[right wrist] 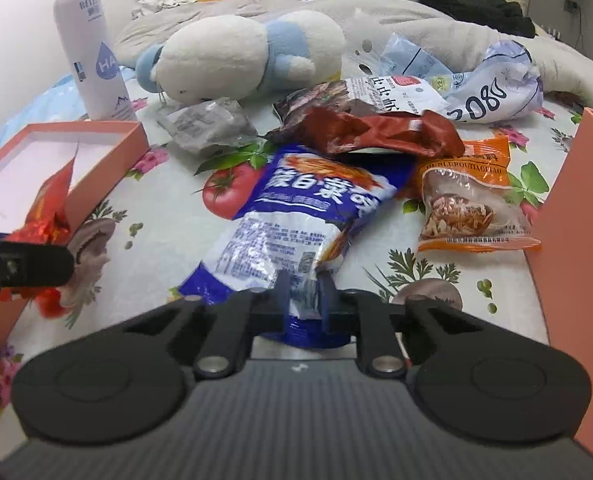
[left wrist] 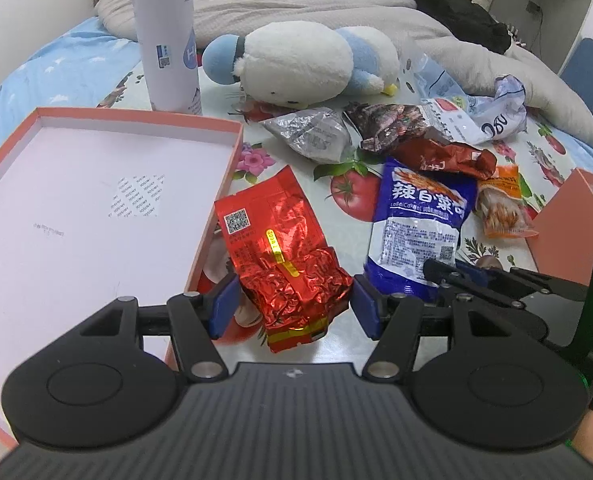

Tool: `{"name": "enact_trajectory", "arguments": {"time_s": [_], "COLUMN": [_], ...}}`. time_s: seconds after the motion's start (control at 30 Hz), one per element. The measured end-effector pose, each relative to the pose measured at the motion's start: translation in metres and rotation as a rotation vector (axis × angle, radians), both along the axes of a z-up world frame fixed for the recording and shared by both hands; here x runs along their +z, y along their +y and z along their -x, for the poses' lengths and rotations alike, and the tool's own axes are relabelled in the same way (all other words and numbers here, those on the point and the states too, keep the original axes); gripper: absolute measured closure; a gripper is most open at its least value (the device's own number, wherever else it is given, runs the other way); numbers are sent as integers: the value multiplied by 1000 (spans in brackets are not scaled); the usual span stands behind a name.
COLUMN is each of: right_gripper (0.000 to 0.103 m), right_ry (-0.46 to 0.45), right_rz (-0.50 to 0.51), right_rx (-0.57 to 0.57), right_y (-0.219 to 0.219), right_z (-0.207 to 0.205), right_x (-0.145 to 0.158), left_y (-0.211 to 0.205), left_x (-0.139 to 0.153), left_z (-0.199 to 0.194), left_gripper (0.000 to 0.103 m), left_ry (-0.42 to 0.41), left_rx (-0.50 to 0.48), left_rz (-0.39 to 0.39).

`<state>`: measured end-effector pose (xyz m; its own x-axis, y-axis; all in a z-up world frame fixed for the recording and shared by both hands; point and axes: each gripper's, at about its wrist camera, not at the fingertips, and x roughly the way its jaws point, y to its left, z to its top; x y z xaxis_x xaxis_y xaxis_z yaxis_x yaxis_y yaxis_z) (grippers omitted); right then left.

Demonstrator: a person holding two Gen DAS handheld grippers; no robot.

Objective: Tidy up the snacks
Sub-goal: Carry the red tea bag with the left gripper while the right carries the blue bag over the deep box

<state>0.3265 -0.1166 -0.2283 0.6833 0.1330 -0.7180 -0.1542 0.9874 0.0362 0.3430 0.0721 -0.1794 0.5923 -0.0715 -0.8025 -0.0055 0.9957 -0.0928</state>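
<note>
My left gripper (left wrist: 294, 304) is shut on a crinkled red foil packet (left wrist: 272, 240), its blue pads pressing both sides, just right of the open pink box (left wrist: 56, 240). In the right wrist view the red foil packet (right wrist: 52, 208) sticks up beside the left gripper (right wrist: 32, 264) at the box's corner. My right gripper (right wrist: 305, 296) is shut on the near edge of a blue and white snack packet (right wrist: 296, 216), which lies on the flowered cloth. That blue packet (left wrist: 420, 216) and the right gripper (left wrist: 456, 276) also show in the left wrist view.
More snacks lie behind: an orange packet (right wrist: 468, 200), a brown-red packet (right wrist: 376, 132), a silver packet (right wrist: 208, 124) and a white bag (right wrist: 496, 92). A second pink box (right wrist: 576, 200) stands at the right. A plush toy (right wrist: 236, 52) and a white spray bottle (right wrist: 90, 48) sit farther back.
</note>
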Motion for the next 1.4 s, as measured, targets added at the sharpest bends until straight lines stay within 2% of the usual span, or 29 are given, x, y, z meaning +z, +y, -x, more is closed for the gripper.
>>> {"name": "enact_trajectory", "arguments": {"time_s": [0.2, 0.43, 0.8, 1.1, 1.4], "right_gripper": [94, 94, 94, 94, 94], "right_ry": [15, -4, -137, -222, -258], "right_rz": [-24, -43, -42, -24, -35], "right_rx": [-4, -24, -36, -78, -177], "right_y": [-6, -27, -58, -81, -121], "right_z": [27, 81, 178, 242, 286], "right_x": [13, 50, 131, 172, 194], "left_y": [-3, -20, -51, -81, -118], "left_x": [16, 45, 110, 146, 162], "left_z": [16, 53, 144, 201, 224], "left_gripper": [37, 37, 37, 37, 37], "left_ry": [-23, -53, -111, -188, -207], "left_rx": [-16, -69, -141, -196, -278], "left_rz": [12, -2, -25, 23, 76]}}
